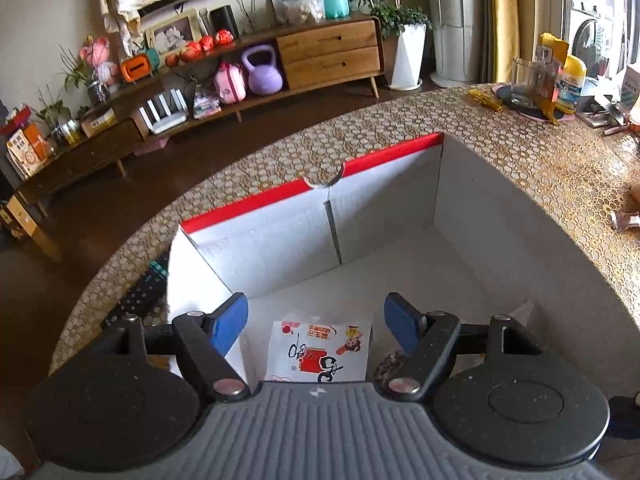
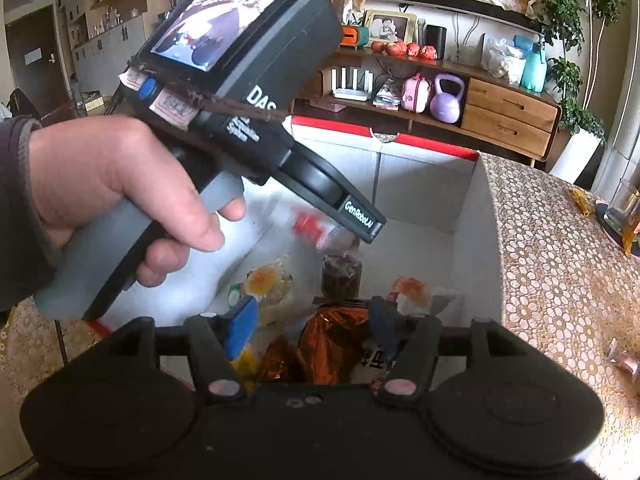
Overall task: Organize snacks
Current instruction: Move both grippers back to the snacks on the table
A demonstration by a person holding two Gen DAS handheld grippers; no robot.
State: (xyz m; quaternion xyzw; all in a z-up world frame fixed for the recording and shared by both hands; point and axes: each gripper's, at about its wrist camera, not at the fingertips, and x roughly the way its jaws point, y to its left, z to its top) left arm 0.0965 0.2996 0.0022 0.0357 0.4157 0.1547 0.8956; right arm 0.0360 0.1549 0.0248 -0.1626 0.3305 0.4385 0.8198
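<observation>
1. Left wrist view: left tongs (image 1: 316, 322) gape wide, holding nothing; a white snack packet (image 1: 318, 354) lies between and below them inside the box (image 1: 460, 184).
2. Right wrist view: right tongs (image 2: 310, 330) spread open, empty, above the snacks (image 2: 332, 344) piled in the box; closing could snag two packets, or bump the left hand (image 2: 116, 184) just ahead.

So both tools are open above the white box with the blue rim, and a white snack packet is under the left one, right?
Not quite: the box has a red rim, not blue, as the left wrist view shows. The rest holds: the left tool and the right tool are open above it, and the white snack packet is under the left one.
</observation>
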